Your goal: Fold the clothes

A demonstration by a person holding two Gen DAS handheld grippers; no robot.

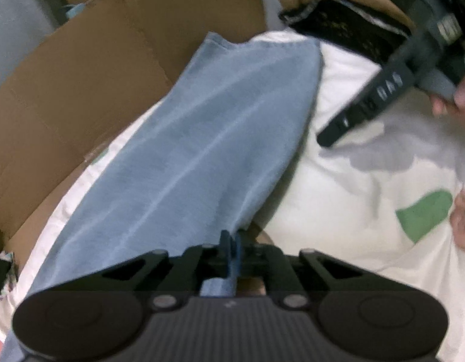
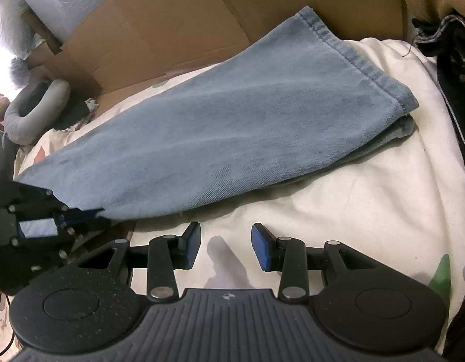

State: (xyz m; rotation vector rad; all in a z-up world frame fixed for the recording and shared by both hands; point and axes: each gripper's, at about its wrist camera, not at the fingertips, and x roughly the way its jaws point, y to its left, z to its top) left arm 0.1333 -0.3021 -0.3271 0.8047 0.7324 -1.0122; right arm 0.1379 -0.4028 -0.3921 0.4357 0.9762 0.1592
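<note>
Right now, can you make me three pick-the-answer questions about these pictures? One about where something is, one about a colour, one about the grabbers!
1. Where does the light blue denim jeans leg lie?
A. on the white patterned bedsheet
B. inside the brown cardboard box
C. on a wooden floor

2. What colour are the right gripper pads?
A. red
B. blue
C. yellow

3. What is the left gripper doing?
A. hanging open over the sheet
B. shut on the jeans
C. holding a sock

Answers: 1 A, the denim rests flat on the sheet, with the cardboard behind it. 2 B, the pads facing each other show blue. 3 B, its fingers pinch denim between them, while the right gripper is open and empty.
</note>
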